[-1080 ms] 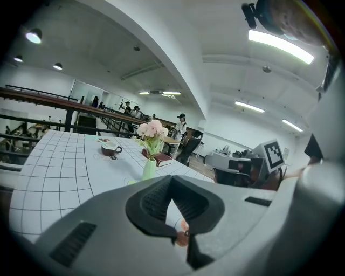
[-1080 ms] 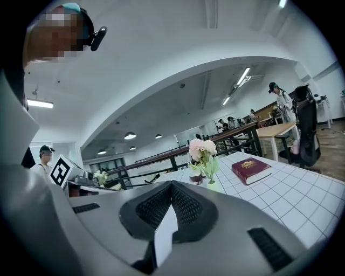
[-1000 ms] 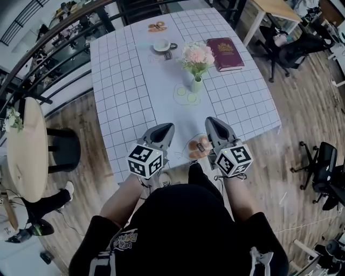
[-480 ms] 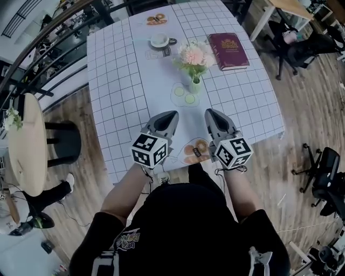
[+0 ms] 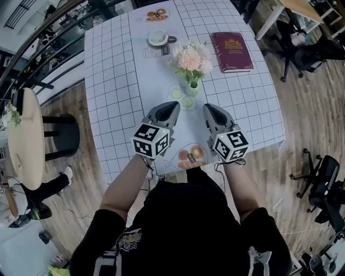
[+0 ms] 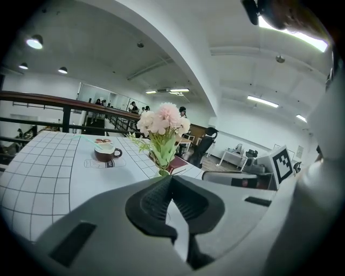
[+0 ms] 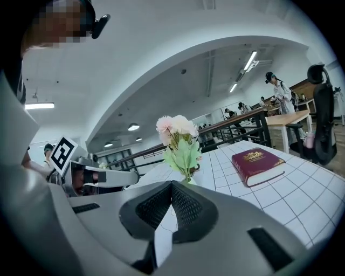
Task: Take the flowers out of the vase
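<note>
A bunch of pale pink flowers (image 5: 190,58) with green leaves stands in a small light-green vase (image 5: 193,86) on the white gridded table (image 5: 108,81). Both grippers hover over the table's near part, pointing at the vase. My left gripper (image 5: 174,105) is shut and empty, just left of and nearer than the vase. My right gripper (image 5: 207,107) is shut and empty, a little right of it. In the left gripper view the flowers (image 6: 161,119) rise straight ahead above the closed gripper (image 6: 171,178). The right gripper view shows the flowers (image 7: 178,129) ahead of the shut gripper (image 7: 171,184) too.
A dark red book (image 5: 232,51) lies right of the vase. A cup of coffee (image 5: 158,38) and a plate of pastries (image 5: 156,14) sit at the far side. A plate with doughnuts (image 5: 189,156) lies at the near edge between my arms. Round table (image 5: 24,145) at left.
Both grippers have moved forward over the table toward the vase, passing the doughnut plate. Both stayed shut.
</note>
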`<state>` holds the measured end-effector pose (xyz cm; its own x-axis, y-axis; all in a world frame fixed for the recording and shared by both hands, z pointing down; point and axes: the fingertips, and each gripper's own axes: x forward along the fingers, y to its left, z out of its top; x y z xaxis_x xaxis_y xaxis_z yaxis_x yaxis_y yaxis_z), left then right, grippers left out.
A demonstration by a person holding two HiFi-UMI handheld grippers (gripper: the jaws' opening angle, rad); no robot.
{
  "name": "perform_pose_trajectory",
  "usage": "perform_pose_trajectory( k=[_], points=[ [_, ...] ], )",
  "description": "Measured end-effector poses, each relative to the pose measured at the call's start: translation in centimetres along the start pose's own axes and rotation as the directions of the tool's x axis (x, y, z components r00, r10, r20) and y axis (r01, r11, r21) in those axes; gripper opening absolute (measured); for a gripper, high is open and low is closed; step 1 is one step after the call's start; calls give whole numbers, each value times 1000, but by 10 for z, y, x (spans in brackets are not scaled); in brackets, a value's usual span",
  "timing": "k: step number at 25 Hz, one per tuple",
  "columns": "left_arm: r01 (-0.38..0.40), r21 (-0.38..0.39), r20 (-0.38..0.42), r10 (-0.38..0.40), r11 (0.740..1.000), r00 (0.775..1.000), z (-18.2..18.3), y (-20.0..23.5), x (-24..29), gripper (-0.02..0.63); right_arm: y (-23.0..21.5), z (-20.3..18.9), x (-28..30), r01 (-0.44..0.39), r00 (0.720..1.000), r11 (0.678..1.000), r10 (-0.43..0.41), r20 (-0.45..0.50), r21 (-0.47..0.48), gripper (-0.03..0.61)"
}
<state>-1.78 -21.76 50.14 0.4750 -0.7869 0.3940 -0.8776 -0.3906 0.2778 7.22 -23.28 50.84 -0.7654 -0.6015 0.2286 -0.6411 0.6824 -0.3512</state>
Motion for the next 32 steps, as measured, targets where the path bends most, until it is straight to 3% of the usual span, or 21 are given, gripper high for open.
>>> perform_pose_trajectory(
  k=[8,13,14,16,21,27,32],
  points=[
    [-11,-15,-13,10,1000,1000,3,14,39,8,-27,-13,27,-29,998,1000,28,-56,-7,21],
    [-16,19,-17,17,1000,1000,8,20,55,11,-41,-23,38,-53,995,999,51,-83,-14,23],
    [-11,23,-19,11,1000,1000,9,21,58,21,-42,-24,41,-59,995,998,57,-85,-14,23],
    [-1,24,-21,2,1000,1000,10,22,63,107,-44,-27,45,-78,993,997,76,-90,-16,26],
    [24,44,-46,-22,999,999,11,23,76,188,-46,-30,53,-102,990,994,98,-99,-33,28],
    [80,54,-62,-77,995,995,18,21,100,250,-49,-36,59,-124,986,992,119,-119,-35,75],
    [120,94,-85,-112,988,990,24,18,119,264,-51,-39,62,-136,982,990,130,-138,-41,103]
  ],
)
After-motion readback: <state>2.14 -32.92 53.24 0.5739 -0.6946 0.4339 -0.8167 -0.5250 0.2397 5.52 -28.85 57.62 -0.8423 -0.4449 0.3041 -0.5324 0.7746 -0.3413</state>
